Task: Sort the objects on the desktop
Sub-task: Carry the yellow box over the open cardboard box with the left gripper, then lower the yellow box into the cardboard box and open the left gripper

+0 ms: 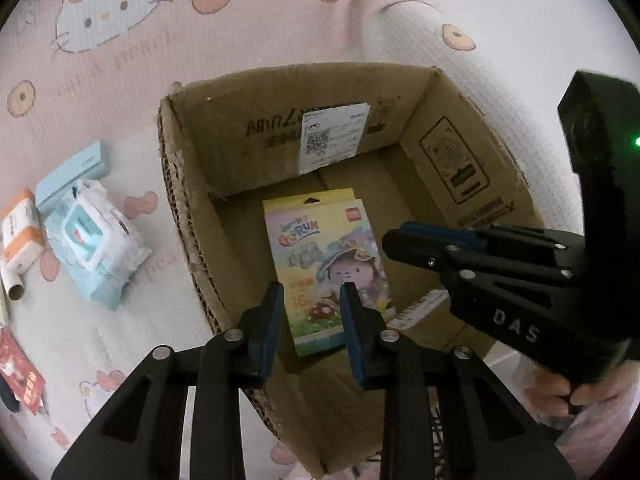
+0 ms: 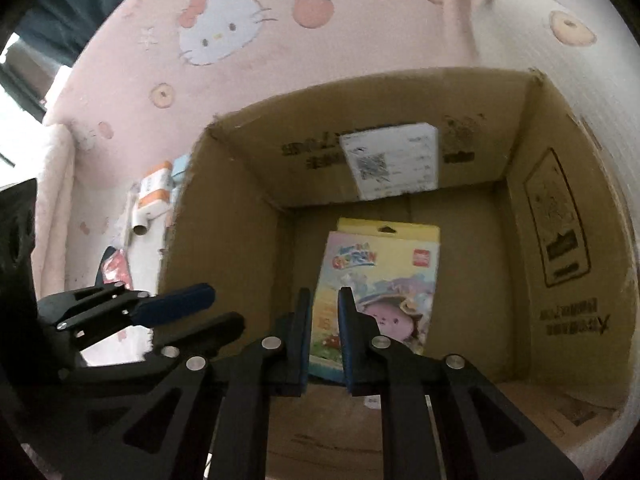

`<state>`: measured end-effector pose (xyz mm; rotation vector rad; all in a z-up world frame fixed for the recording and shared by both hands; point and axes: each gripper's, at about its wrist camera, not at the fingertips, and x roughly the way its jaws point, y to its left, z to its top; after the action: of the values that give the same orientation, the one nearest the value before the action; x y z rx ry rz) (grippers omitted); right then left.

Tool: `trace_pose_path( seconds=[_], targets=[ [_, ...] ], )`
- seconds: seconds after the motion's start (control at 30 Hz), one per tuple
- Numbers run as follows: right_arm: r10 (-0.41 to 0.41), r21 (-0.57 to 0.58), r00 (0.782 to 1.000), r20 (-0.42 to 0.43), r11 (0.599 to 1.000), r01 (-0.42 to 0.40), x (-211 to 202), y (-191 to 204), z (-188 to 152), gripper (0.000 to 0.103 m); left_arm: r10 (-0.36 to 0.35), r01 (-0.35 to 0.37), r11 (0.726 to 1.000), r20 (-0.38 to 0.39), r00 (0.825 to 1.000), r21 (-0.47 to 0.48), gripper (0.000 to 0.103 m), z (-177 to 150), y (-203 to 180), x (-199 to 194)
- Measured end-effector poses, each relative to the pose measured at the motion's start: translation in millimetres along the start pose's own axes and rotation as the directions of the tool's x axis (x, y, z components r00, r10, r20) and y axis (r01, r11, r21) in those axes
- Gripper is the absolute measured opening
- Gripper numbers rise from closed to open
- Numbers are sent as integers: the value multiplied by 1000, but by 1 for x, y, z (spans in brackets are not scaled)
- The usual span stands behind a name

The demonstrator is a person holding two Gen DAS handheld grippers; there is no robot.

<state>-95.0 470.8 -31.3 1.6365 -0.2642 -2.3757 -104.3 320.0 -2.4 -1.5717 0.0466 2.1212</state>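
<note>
1. The left gripper [image 1: 311, 286] is hovering over the open cardboard box [image 1: 182, 184], its jaws narrowly apart and gripping nothing
2. The right gripper [image 2: 325, 292] is hanging beside it, jaws closed and empty
3. The colourful toy box [image 1: 320, 248] is lying flat on the cardboard box's floor
4. A wet-wipes pack [image 1: 94, 240] is sitting outside on the pink mat [image 1: 120, 80]

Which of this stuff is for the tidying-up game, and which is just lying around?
For the job: cardboard box, colourful toy pack already inside it, wet wipes, blue box, orange-and-white carton, red packet.

Just lying about: cat-print cloth, shipping label.
</note>
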Motion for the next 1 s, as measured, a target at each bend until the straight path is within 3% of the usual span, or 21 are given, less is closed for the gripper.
trace_pose_path(
  seconds=[0.17,0.27,0.47,0.57,0.67,0.77,0.83,0.9,1.0],
  targets=[
    [-35,85,998,-48,996,39,-3,-18,2,11,-67,66,997,11,998,33,43,8,-1,2],
    [-80,98,993,-84,991,88,-5,-23,2,11,-110,109,992,12,994,59,44,16,-1,-3],
    [-123,93,980,-157,986,139,3,-27,15,12,-216,210,975,91,972,77,45,39,17,-27],
    [-152,75,966,-211,982,171,16,-28,23,15,-251,241,967,133,959,87,47,49,30,-38],
    [-172,49,950,-260,980,191,32,-26,30,26,-295,285,955,173,940,81,54,59,51,-43],
    [-185,45,928,-325,976,211,51,-28,37,28,-283,275,959,203,937,69,54,73,68,-38],
    [-158,86,916,-368,975,203,62,-32,41,28,-291,281,957,180,940,77,53,89,67,-29],
    [-123,144,913,-388,971,193,69,-39,44,28,-342,331,936,84,936,117,53,109,58,-14],
    [-116,223,912,-393,950,217,75,-55,47,28,-433,433,889,-35,901,145,52,129,41,6]
  ],
)
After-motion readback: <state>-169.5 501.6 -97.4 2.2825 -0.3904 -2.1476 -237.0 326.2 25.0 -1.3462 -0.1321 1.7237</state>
